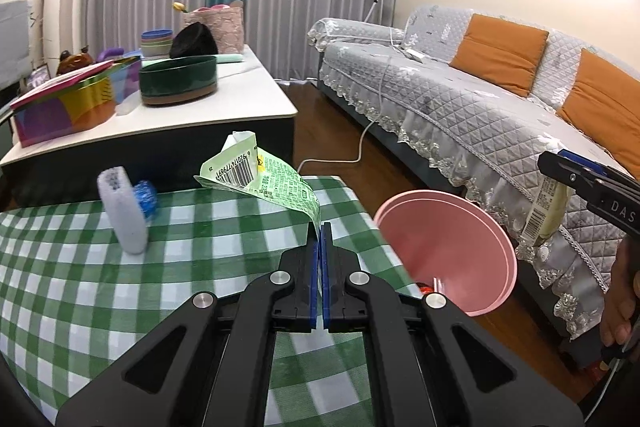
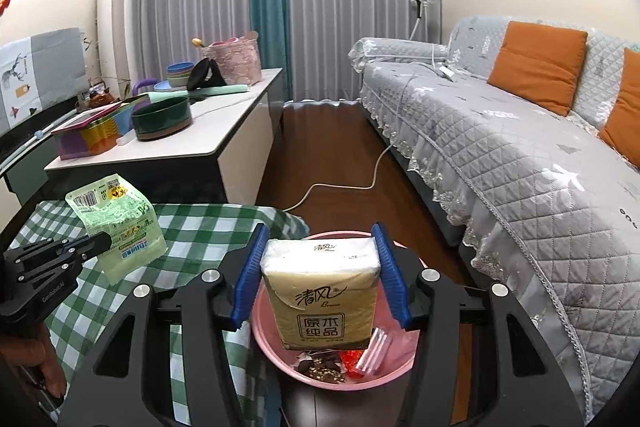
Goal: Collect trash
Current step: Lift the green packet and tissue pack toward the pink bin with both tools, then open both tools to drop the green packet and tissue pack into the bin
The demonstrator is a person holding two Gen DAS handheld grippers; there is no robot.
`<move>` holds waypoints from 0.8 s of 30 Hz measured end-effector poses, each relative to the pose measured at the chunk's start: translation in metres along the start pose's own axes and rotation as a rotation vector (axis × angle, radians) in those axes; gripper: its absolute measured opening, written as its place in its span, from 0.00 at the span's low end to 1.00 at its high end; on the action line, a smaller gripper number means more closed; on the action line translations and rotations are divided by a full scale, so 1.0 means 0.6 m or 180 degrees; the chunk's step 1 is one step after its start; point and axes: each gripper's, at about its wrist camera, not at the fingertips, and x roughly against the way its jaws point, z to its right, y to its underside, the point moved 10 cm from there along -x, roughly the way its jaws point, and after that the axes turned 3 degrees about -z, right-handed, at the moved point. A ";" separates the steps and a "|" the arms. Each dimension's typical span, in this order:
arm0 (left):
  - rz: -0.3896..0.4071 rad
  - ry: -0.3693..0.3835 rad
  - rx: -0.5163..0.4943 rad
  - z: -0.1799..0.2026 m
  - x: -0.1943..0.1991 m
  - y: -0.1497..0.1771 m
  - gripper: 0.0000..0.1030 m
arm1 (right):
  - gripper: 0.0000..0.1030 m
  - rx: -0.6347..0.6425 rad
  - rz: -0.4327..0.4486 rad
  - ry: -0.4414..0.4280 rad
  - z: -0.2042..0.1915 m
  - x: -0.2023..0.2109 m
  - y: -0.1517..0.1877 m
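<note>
Leftmost, on the green checked tablecloth (image 1: 192, 227), a white-and-grey sponge (image 1: 122, 211) stands upright with a blue crinkled wrapper (image 1: 146, 197) touching its right side, both well to the left of the pink bin (image 2: 280, 343). Nearer the bin, the left gripper (image 1: 320, 231) has its blue pads pressed together on the edge of a green printed wrapper (image 1: 256, 175), whose barcoded end lifts up and away over the cloth. From the right wrist view that same wrapper (image 2: 120, 219) hangs above the table's near corner, just left of the bin.

Directly over the bin, the right gripper (image 2: 320, 255) clamps a yellow tissue pack (image 2: 320, 291) by its two sides, upright, with its lower end above the bin's opening. Inside the bin lie a dark brown wrapper (image 2: 320, 369), a red scrap (image 2: 350, 361) and a clear plastic packet (image 2: 374, 349). The bin stands on the wooden floor (image 2: 332, 147) against the right edge of the table.

Right of the bin runs a grey quilted sofa (image 2: 520, 163) with orange cushions (image 2: 538, 63). Behind the bin, a white cable (image 2: 340, 185) trails across the floor.
</note>
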 end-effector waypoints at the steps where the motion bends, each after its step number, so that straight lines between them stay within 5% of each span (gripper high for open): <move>1: -0.0006 0.0011 -0.0005 0.006 -0.002 0.000 0.01 | 0.51 -0.0021 -0.0001 0.0011 0.008 -0.001 0.000; 24: -0.0115 0.0586 -0.0547 0.191 -0.080 -0.019 0.01 | 0.51 -0.0416 -0.0089 0.0121 0.096 -0.056 -0.015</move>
